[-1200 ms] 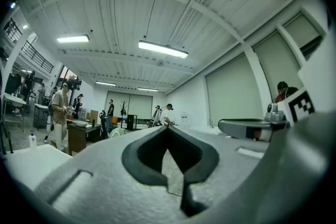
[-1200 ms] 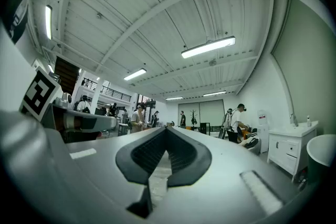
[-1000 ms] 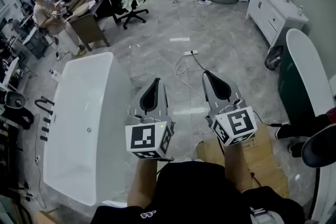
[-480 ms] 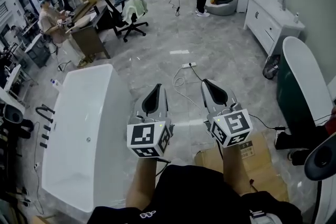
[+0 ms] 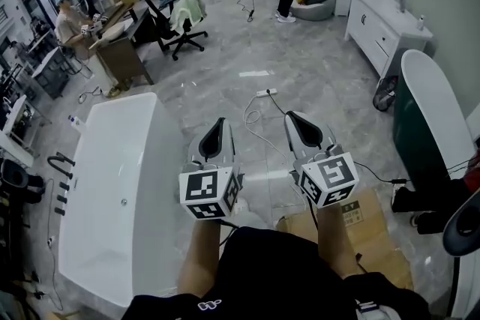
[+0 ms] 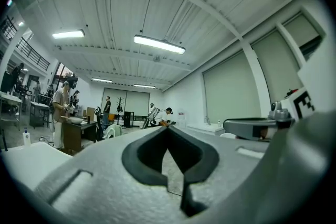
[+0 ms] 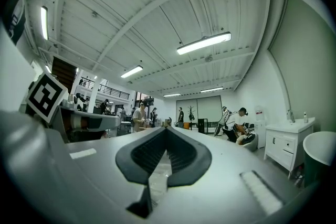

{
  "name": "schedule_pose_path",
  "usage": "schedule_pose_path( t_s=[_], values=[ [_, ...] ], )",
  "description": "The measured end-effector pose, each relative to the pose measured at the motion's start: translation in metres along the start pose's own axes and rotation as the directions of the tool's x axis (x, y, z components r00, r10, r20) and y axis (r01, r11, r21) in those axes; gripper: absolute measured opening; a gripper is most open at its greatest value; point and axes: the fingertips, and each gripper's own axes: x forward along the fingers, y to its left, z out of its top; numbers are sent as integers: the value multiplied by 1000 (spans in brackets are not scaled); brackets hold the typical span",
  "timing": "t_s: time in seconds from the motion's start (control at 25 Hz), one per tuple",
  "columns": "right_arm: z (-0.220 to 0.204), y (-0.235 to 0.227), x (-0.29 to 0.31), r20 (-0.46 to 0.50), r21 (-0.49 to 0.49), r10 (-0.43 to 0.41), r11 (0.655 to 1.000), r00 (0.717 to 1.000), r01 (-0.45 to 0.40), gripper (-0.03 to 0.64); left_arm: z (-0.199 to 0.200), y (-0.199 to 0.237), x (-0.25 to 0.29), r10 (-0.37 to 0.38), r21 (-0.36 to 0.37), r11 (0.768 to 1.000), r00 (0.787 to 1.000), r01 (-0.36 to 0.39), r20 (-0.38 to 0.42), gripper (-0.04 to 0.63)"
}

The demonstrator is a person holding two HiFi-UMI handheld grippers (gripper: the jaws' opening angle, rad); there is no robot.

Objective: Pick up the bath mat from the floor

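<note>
Floor (image 5: 315, 79) of grey marble spreads across a large workshop, seen from above. White bathtub (image 5: 112, 191) runs along the left of the frame. Flattened cardboard (image 5: 375, 228) lies at lower right. At centre, two hand-held tools point level, side by side. The left claw (image 5: 220, 121) is pressed together on nothing, and the right claw (image 5: 289, 116) likewise. A white cable (image 5: 253, 115) loops between their tips. No view lets me make out the bath mat.
</note>
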Motion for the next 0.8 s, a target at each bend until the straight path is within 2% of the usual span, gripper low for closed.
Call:
schedule_pose_path(
  t_s=[0.32,0.44,0.6,0.8],
  values=[
    [-4,-9,13,-3,-2,-15,1000,1000,15,6,-18,12,29,-20,-28,999,1000,20,-21,2],
    [5,-9,21,30,0,-11,1000,999,11,5,-18,13,43,-40,3,999,999,41,-28,2],
    [2,-7,56,21,-8,4,1000,1000,-4,6,-15,37,58,11,68,998,1000,-10,-17,2],
    [-3,-6,88,89,22,18,1000,996,-21,5,-24,70,78,28,51,998,999,-27,-28,2]
  ],
)
